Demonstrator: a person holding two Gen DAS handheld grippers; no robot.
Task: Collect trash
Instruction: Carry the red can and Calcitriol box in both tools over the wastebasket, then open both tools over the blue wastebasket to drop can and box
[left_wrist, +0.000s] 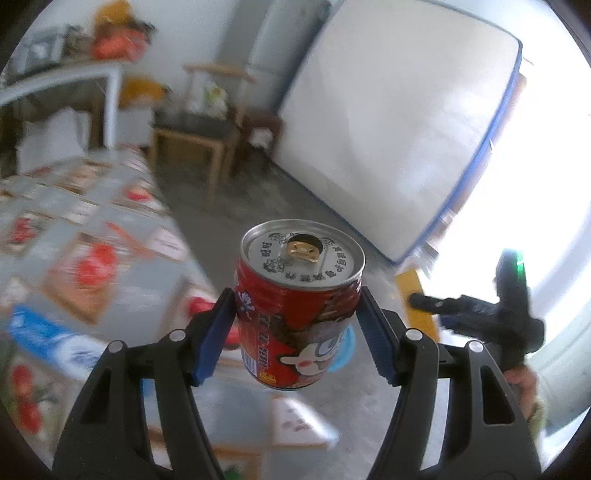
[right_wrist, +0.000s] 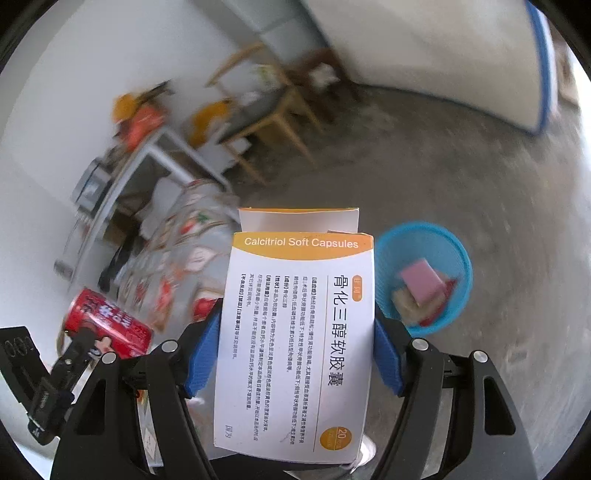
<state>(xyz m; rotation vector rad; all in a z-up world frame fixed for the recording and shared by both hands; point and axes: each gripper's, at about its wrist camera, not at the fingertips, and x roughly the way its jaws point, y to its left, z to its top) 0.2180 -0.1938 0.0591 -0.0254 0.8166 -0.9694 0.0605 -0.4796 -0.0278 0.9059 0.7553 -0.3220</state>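
Both hand-held grippers clamp trash: left (left_wrist: 297, 325) can (left_wrist: 295, 314), right (right_wrist: 295, 354) box (right_wrist: 295, 332).

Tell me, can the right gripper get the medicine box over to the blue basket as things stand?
Probably yes. The right gripper is shut on the medicine box, and the blue basket sits on the open floor just ahead to its right, mouth up and only partly filled. Nothing shows in between.

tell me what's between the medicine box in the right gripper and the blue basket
Nothing but bare concrete floor; in the right wrist view the medicine box partly overlaps the blue basket.
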